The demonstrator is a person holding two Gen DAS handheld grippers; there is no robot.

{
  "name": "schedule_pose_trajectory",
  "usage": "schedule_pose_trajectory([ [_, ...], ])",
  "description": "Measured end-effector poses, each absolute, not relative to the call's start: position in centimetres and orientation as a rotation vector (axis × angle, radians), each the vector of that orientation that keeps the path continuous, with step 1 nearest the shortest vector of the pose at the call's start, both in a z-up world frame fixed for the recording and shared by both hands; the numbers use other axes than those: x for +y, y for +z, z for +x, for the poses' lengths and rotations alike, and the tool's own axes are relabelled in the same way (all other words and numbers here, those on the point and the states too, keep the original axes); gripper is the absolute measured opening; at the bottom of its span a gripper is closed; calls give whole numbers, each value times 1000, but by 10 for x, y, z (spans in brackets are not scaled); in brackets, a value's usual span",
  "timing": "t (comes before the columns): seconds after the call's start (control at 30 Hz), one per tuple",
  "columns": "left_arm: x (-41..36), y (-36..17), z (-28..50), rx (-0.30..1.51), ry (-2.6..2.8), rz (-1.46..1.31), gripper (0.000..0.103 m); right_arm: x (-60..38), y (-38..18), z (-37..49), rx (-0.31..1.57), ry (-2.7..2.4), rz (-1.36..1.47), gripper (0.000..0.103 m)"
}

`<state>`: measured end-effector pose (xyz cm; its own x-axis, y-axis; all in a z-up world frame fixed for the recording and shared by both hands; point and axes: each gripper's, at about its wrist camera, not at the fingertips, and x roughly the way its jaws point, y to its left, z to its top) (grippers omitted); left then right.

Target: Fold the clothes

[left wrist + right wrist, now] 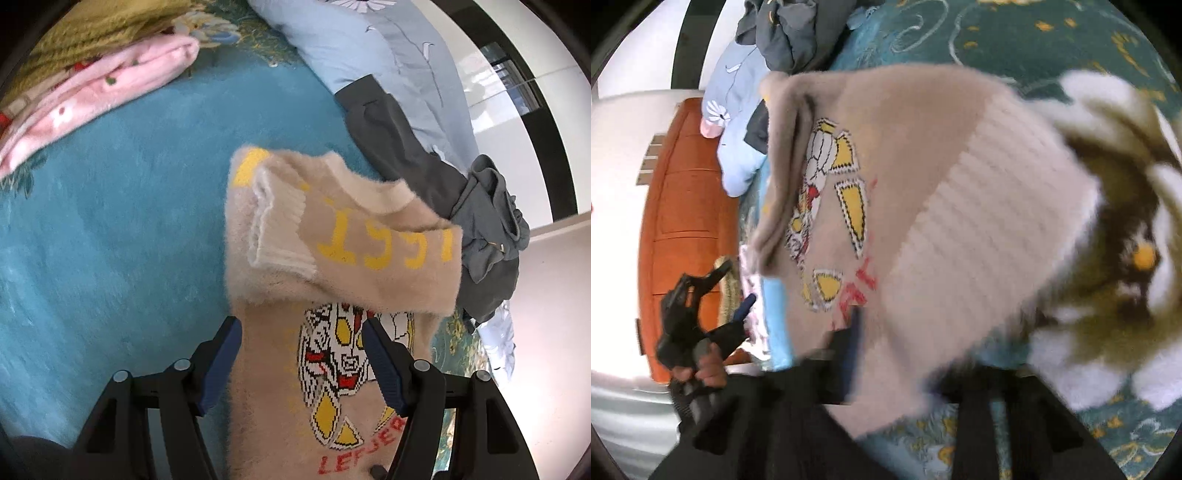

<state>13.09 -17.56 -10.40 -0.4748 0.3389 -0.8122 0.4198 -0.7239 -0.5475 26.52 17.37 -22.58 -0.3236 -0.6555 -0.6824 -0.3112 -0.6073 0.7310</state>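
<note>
Sweater (332,280) folding is midway on the bed (110,240), near its right edge. Left gripper (303,365) gapes wide, empty; right gripper (886,332) seems to pinch the hem, though blur leaves that uncertain. Next: fold hem over.

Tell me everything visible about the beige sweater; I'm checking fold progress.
The beige sweater looks fuzzy and soft, with white ribbed cuffs, yellow numerals, a robot-face graphic and red lettering. It lies partly folded on the blue blanket, one sleeve laid across the body. The left gripper hovers open over it; the right gripper is blurred against its hem.
</note>
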Motion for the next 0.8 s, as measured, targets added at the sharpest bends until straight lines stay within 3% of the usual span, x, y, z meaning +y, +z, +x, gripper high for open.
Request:
schedule_pose_trajectory([
  [0.27,-194,-88,140,1377,-2511,1374,71,153,-140,212,-1088,-2007,1489,6],
  [0.43,-217,-76,149,1547,-2562,1176,71,124,-98,131,-998,-2025,1518,6],
  [0.57,-225,-84,144,1624,-2541,1192,71,77,-83,46,-859,-2056,1624,6],
  [0.8,-222,-89,119,1393,-2598,1334,76,8,-110,-31,-606,-2088,1790,7],
])
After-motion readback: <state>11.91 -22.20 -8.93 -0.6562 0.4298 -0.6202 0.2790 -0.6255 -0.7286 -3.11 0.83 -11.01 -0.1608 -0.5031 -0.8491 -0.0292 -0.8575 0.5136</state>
